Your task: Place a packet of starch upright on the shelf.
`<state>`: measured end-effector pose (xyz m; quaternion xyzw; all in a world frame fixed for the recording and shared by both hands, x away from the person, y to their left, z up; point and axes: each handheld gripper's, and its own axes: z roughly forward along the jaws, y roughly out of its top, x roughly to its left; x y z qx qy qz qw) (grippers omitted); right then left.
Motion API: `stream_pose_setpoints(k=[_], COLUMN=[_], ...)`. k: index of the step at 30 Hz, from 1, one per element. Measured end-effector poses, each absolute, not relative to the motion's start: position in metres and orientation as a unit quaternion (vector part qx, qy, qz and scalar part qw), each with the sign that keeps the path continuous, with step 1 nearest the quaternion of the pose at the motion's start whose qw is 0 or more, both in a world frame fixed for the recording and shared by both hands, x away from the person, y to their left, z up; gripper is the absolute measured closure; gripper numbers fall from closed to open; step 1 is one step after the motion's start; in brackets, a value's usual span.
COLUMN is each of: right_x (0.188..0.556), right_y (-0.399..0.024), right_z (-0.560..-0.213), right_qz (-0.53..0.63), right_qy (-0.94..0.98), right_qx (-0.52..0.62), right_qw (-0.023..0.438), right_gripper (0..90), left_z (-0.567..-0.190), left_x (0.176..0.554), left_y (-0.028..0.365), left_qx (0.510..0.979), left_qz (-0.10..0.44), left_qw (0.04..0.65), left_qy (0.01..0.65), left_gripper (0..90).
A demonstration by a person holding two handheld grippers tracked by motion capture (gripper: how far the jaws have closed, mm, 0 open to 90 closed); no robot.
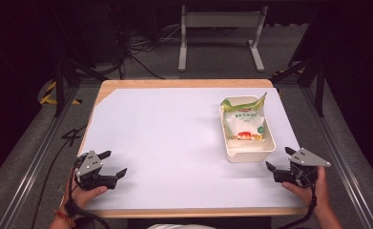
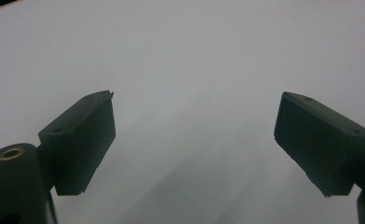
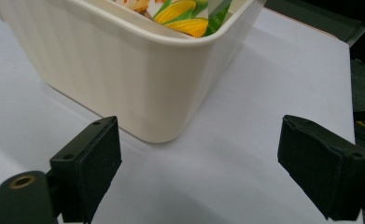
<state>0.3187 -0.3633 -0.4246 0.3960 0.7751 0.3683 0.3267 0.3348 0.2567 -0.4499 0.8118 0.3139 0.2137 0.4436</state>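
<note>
A cream plastic bin [image 1: 249, 150] stands on the right side of the white table sheet [image 1: 165, 143]. Inside it lies a white and green snack bag [image 1: 243, 123] printed with corn and other food; its corner [image 3: 185, 14] shows over the bin's rim [image 3: 124, 32]. My right gripper [image 1: 279, 160] rests open near the table's front right edge, just in front of the bin's near corner, with nothing between its fingers [image 3: 84, 163]. My left gripper [image 1: 113, 163] sits open at the front left over bare sheet [image 2: 194, 70], its pads [image 2: 82, 140] empty.
The wooden table edge [image 1: 184, 212] runs along the front. Beyond the table stand a grey metal frame [image 1: 220, 28], cables on the floor and dark rails on both sides. The sheet between the two grippers is bare.
</note>
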Motion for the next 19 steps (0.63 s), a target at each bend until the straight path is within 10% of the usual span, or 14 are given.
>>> stream_pose_setpoints(k=[19], right_x=[0.3195], right_y=[-0.3628], right_z=[-0.4257], right_qz=[0.368], right_qy=[0.779], right_qx=[0.394], right_qw=[0.321], right_gripper=[13.3], left_z=[-0.4506], left_x=[0.3397], left_y=[0.2504], left_qx=[0.819], left_qz=[0.212], left_qw=[0.435], left_qy=[0.309], left_gripper=[12.8])
